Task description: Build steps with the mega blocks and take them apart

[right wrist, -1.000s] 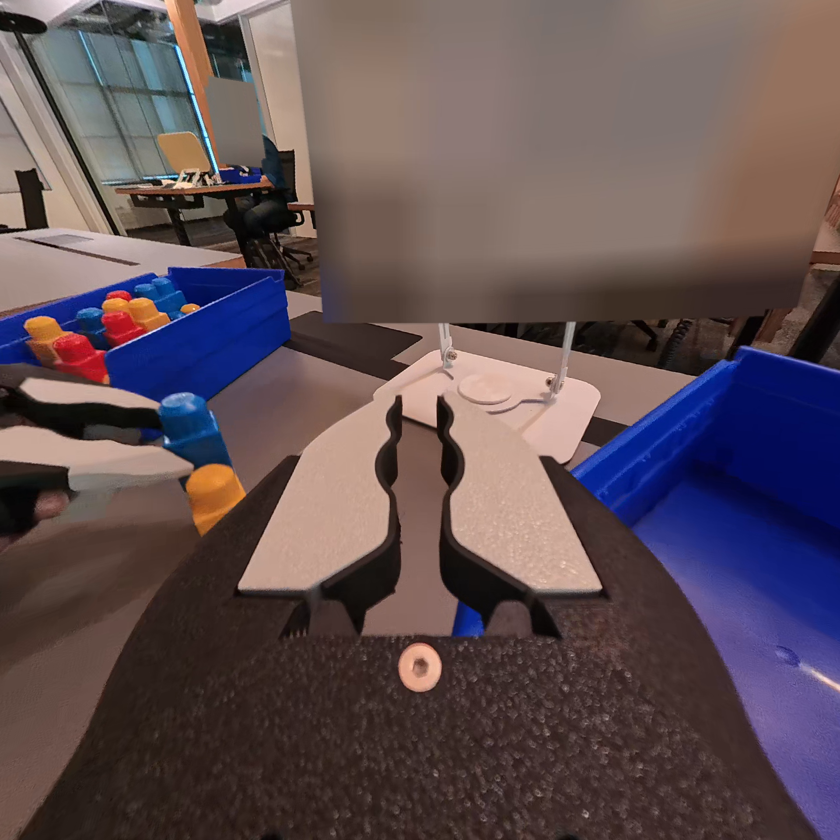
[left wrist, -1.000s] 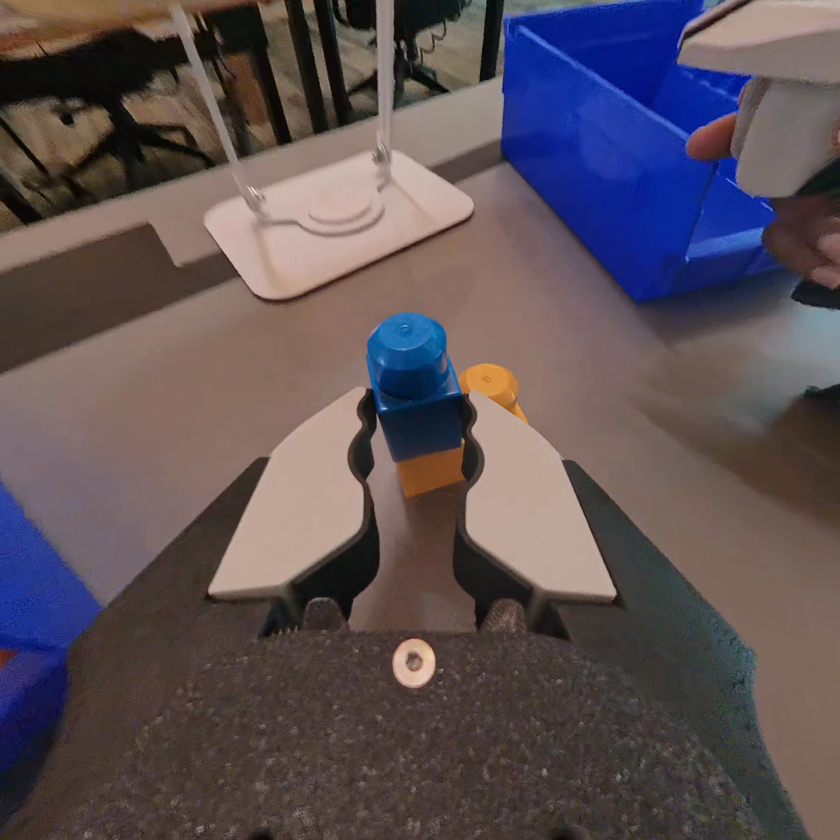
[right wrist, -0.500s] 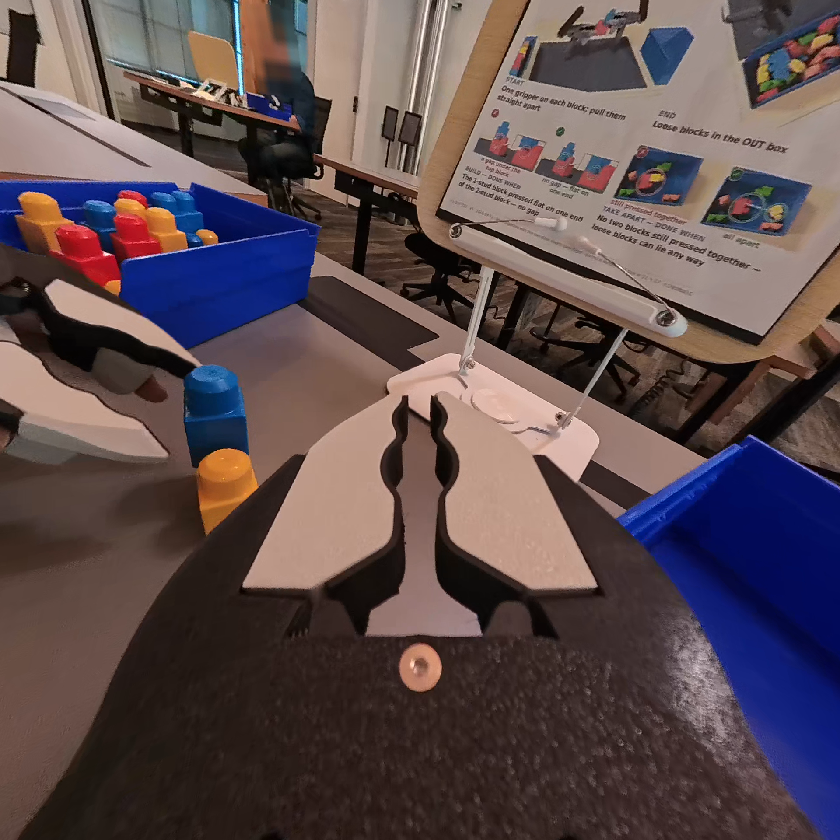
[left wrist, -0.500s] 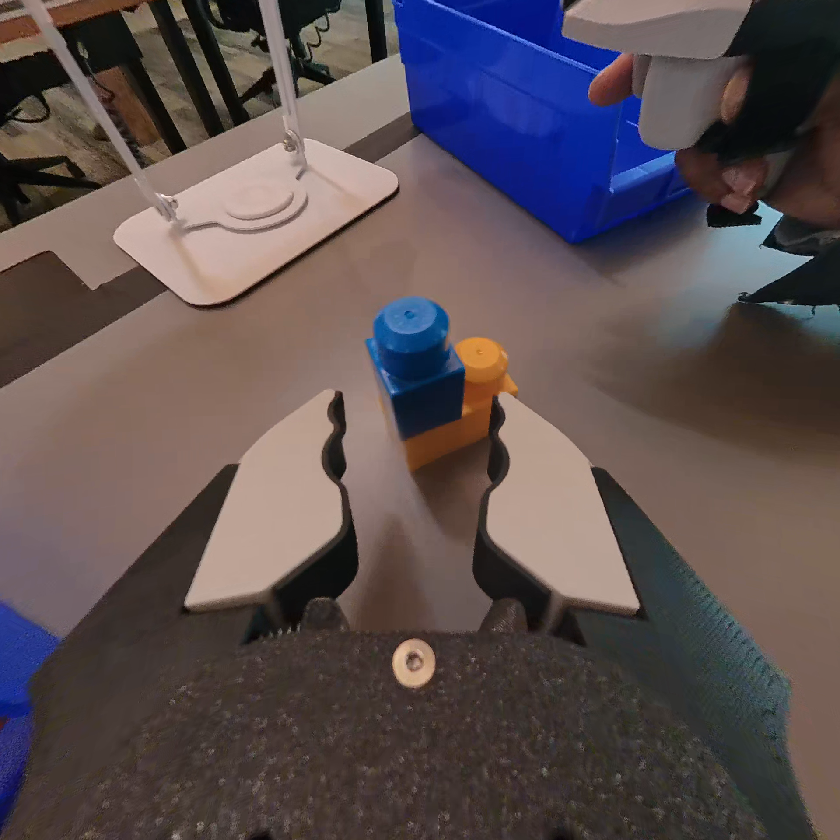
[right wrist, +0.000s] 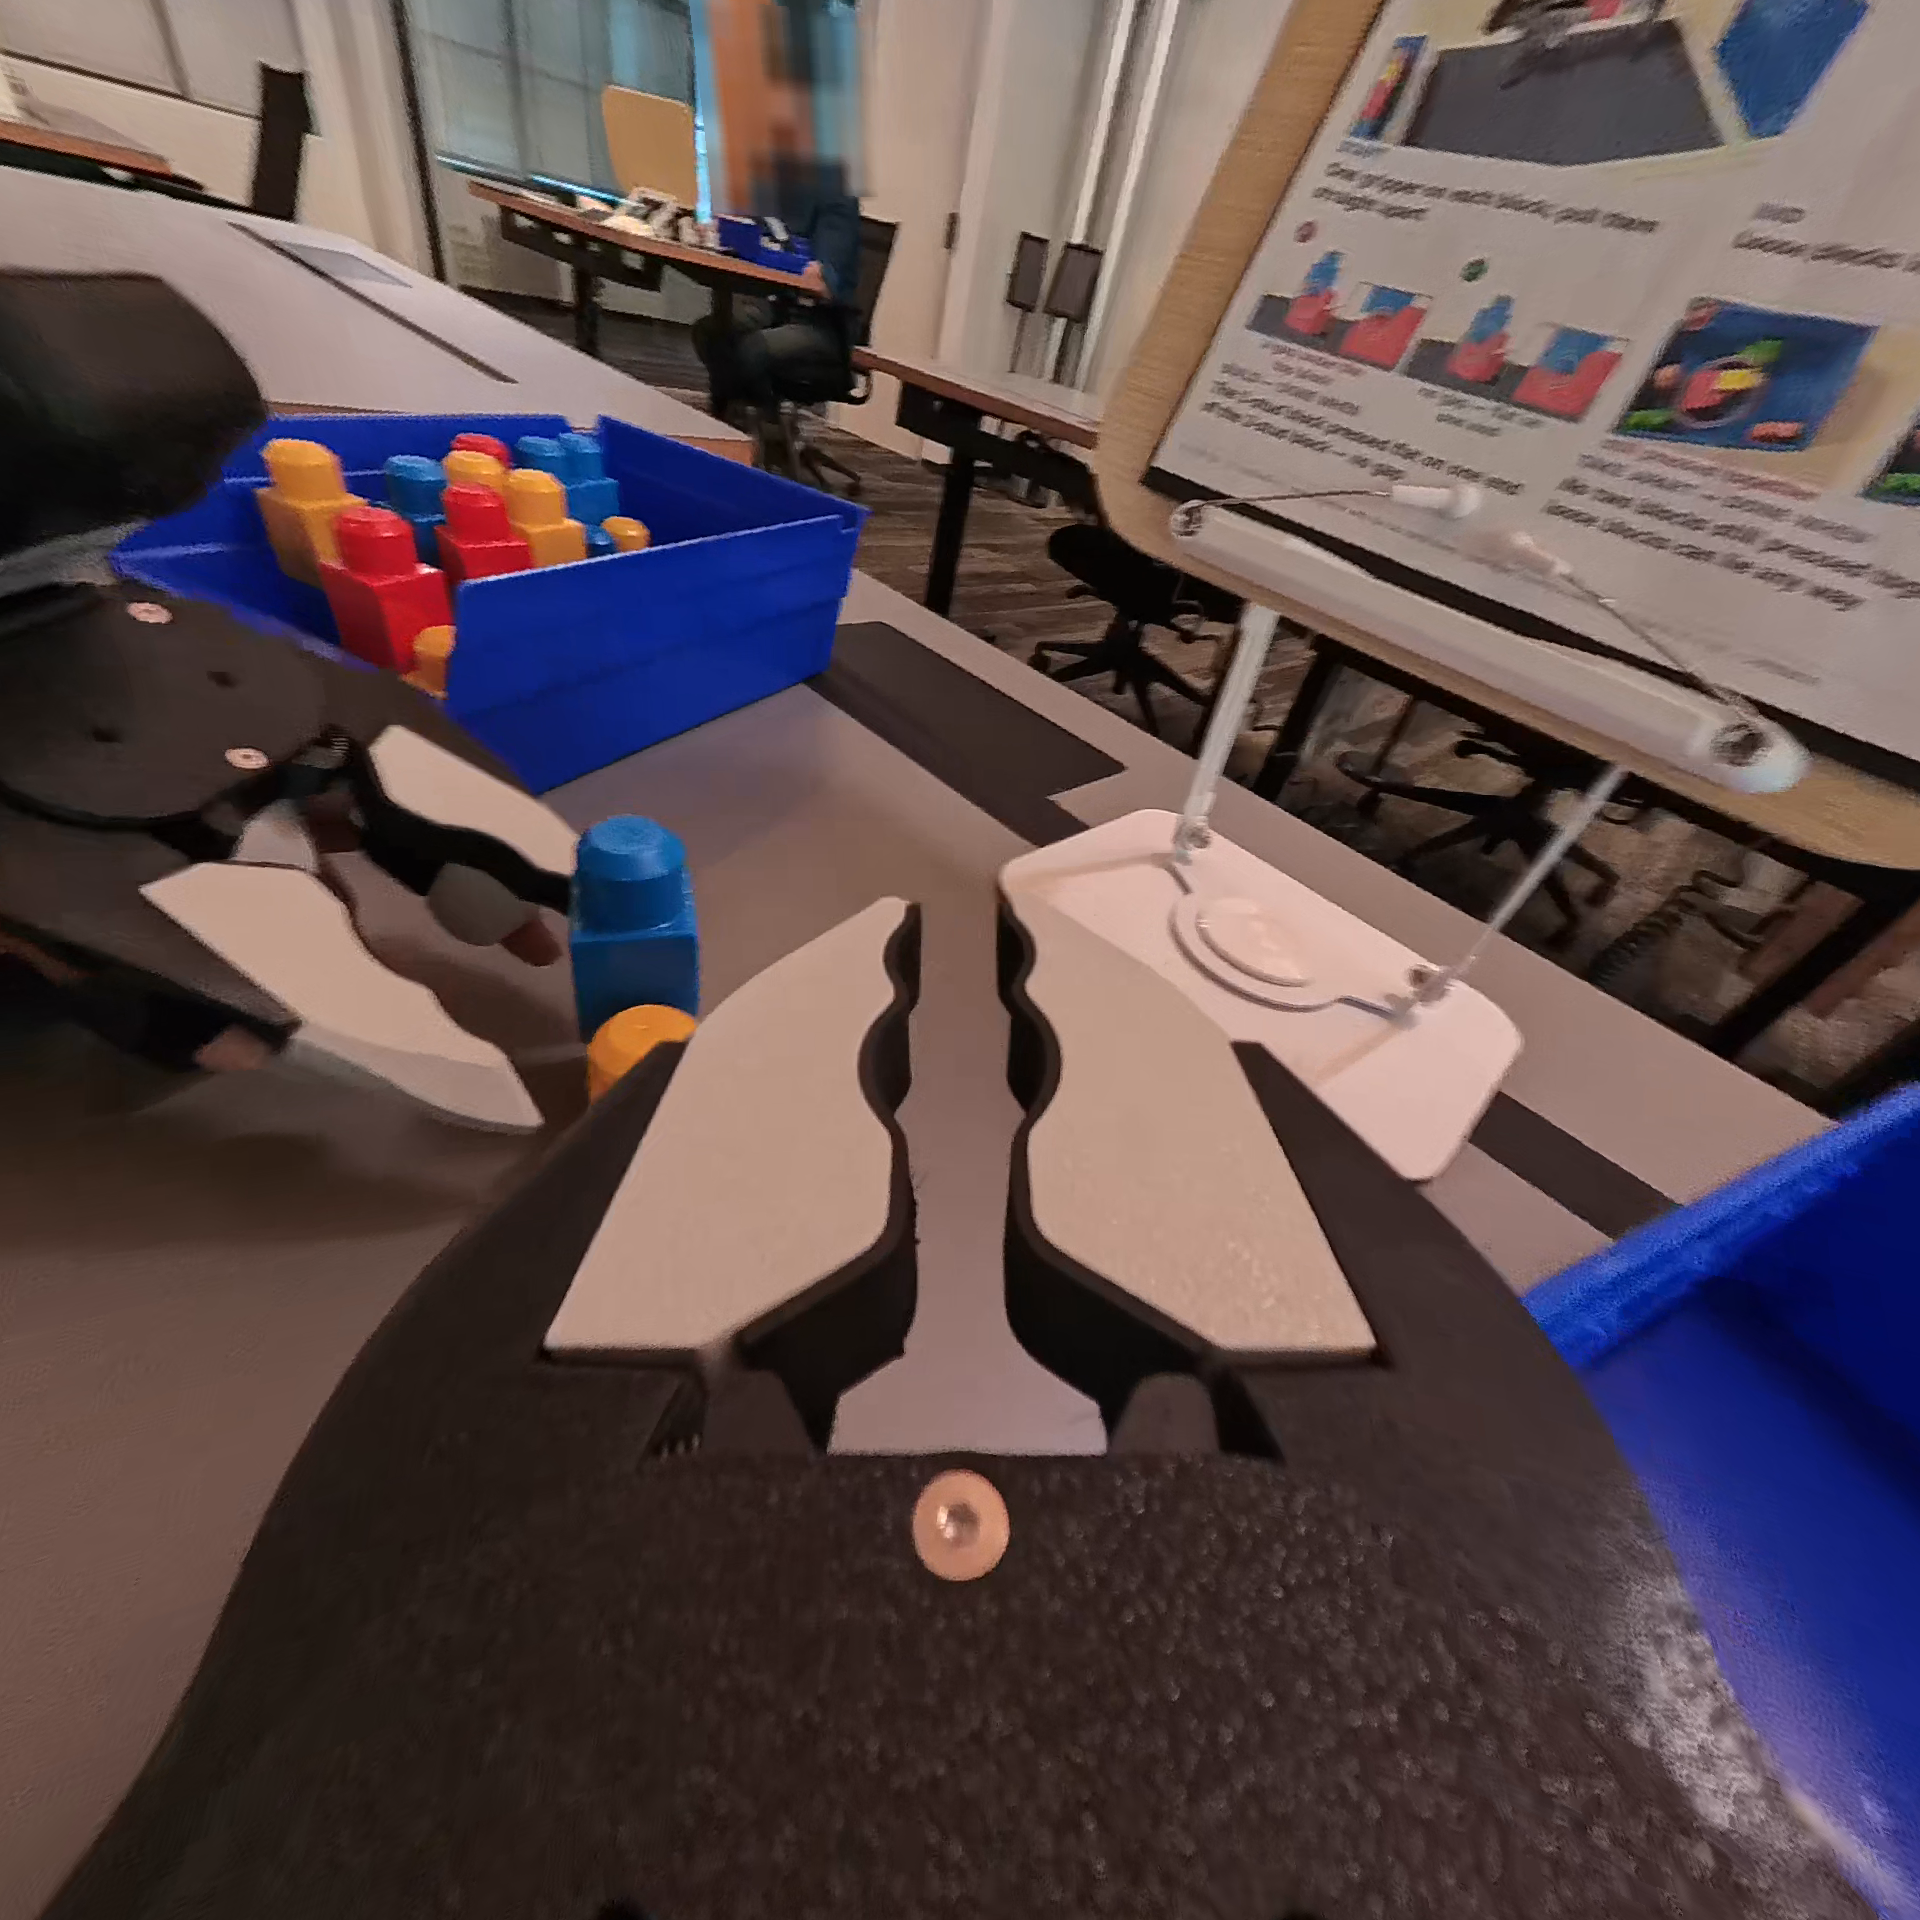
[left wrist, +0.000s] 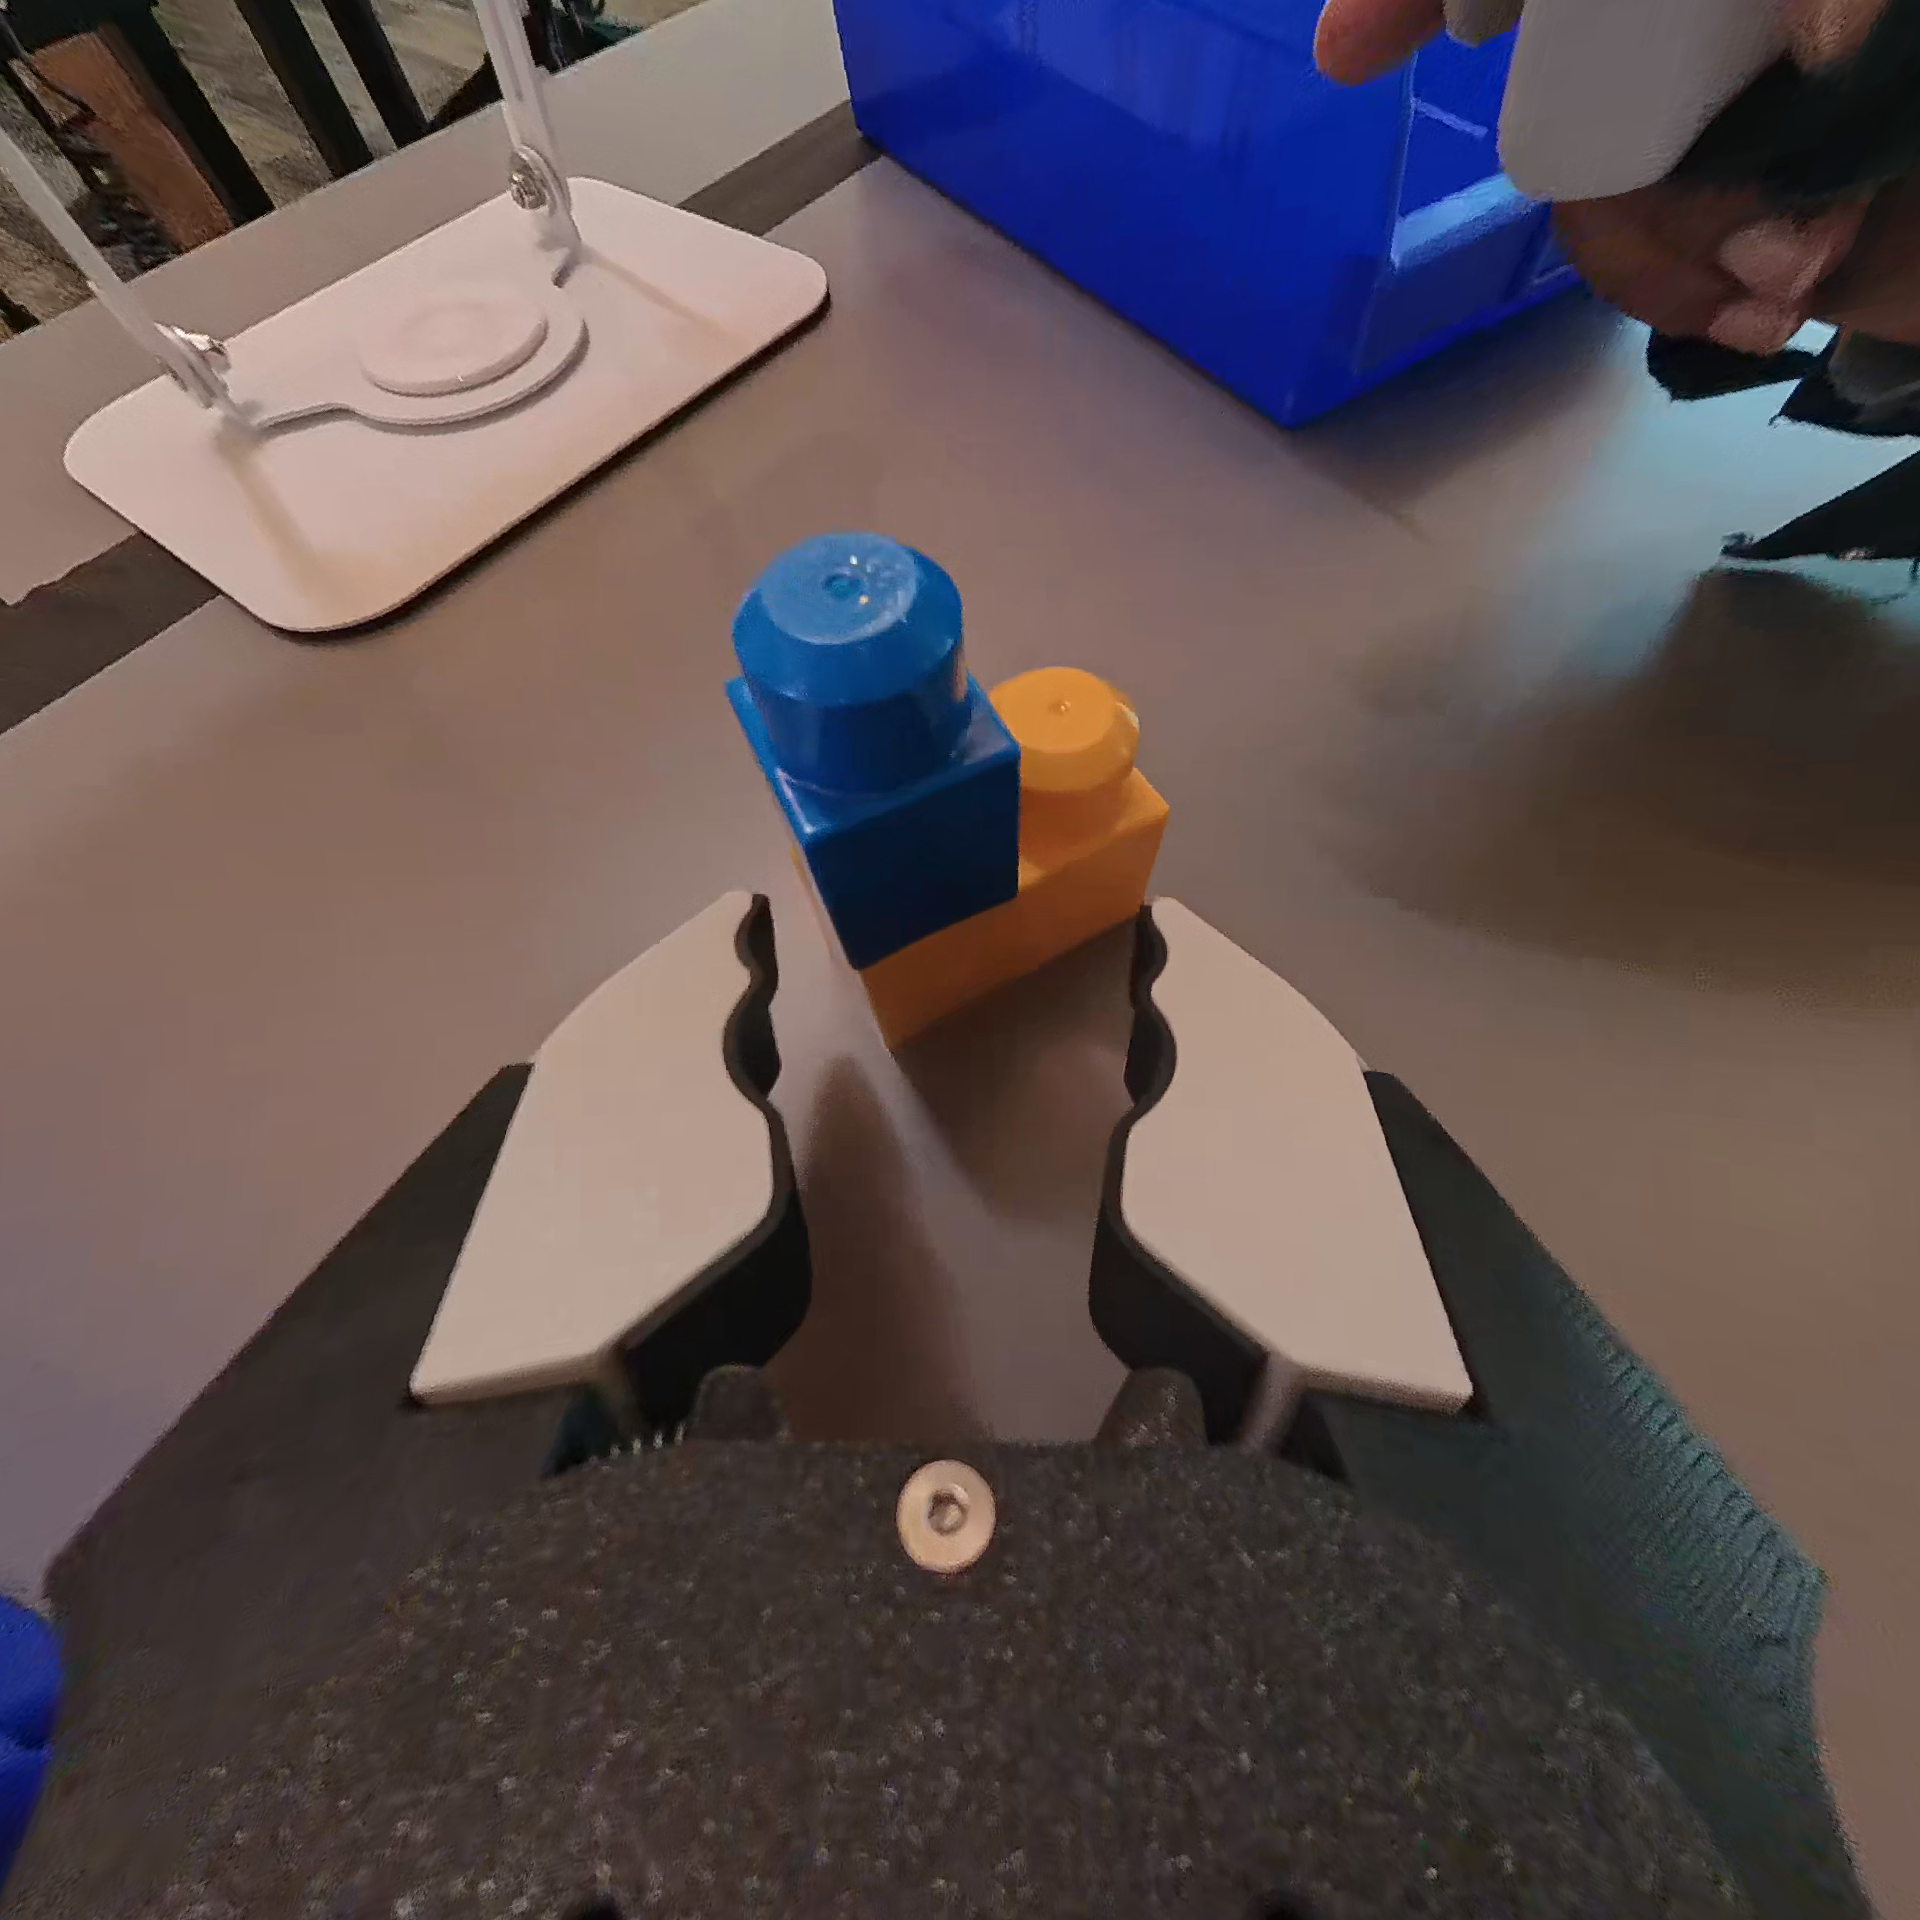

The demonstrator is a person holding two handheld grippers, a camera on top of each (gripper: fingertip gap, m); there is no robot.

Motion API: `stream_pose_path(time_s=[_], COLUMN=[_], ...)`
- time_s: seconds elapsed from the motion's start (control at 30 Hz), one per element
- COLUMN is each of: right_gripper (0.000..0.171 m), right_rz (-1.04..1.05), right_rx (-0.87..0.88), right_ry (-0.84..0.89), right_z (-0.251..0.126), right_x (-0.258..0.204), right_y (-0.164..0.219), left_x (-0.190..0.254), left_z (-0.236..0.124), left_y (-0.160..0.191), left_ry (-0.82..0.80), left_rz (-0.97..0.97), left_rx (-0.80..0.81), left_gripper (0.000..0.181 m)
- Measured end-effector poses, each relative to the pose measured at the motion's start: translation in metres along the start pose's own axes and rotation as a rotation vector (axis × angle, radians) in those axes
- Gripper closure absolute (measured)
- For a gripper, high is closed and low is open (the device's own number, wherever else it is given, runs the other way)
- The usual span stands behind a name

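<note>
A blue one-stud block [left wrist: 883, 769] sits pressed on one end of an orange two-stud block [left wrist: 1081, 862] on the grey table [left wrist: 416, 935]. My left gripper [left wrist: 951, 920] is open and empty, its fingertips just short of the stack on either side. In the right wrist view the blue block [right wrist: 634, 914] and an orange stud [right wrist: 639, 1044] show at the left, with the left gripper [right wrist: 551, 982] open beside them. My right gripper [right wrist: 956, 914] is shut and empty, held above the table to the right of the stack. Part of it shows in the left wrist view [left wrist: 1621, 94].
A blue bin [right wrist: 644, 623] holding several red, yellow and blue blocks stands at the far left. An empty blue bin [left wrist: 1143, 208] stands at the right, also in the right wrist view [right wrist: 1714, 1351]. A white stand base [left wrist: 436, 395] carries an instruction board [right wrist: 1558, 312]. Some 15 centimeters of space lies between my two pairs of fingers.
My left gripper has opened, let go of the blue block and drawn back a little. The stack stays on the table. My right gripper has swung left toward the stack, still shut.
</note>
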State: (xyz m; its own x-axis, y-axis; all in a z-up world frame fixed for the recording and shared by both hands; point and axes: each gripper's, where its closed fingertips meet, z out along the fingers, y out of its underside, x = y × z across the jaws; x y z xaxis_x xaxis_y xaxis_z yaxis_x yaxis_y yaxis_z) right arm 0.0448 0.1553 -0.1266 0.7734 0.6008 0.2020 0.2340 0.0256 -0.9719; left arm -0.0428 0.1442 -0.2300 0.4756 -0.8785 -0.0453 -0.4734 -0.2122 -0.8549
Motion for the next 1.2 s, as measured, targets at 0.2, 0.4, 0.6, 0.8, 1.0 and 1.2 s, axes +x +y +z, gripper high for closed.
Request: stream_pose_path(time_s=[0.2,0.4,0.6,0.8,1.0,1.2], right_gripper=[0.12,0.102,0.134,0.135,0.135,0.135], right_rz=[0.097,0.088,0.028,0.218,0.691,0.783], right_rx=[-0.142,-0.256,-0.356,-0.041,0.449,0.53], right_ry=[-0.194,-0.221,-0.231,-0.277,-0.52,-0.662], right_z=[0.022,0.055,0.074,0.052,0.0,-0.005], right_x=[-0.047,-0.073,-0.087,-0.065,-0.04,-0.065], right_y=[0.017,0.036,0.057,0.004,-0.068,-0.077], left_x=[-0.001,-0.006,-0.004,0.001,0.021,0.043], left_z=[0.0,-0.004,-0.003,-0.014,-0.049,-0.08], left_y=[0.001,0.0,0.004,-0.017,-0.074,-0.111], left_ry=[-0.007,-0.025,-0.021,0.057,0.307,0.473], left_rz=[0.017,0.038,0.081,-0.016,-0.255,-0.338], left_rx=[-0.01,-0.012,-0.038,0.094,0.439,0.668], left_gripper=[0.116,0.116,0.114,0.109,0.109,0.108])
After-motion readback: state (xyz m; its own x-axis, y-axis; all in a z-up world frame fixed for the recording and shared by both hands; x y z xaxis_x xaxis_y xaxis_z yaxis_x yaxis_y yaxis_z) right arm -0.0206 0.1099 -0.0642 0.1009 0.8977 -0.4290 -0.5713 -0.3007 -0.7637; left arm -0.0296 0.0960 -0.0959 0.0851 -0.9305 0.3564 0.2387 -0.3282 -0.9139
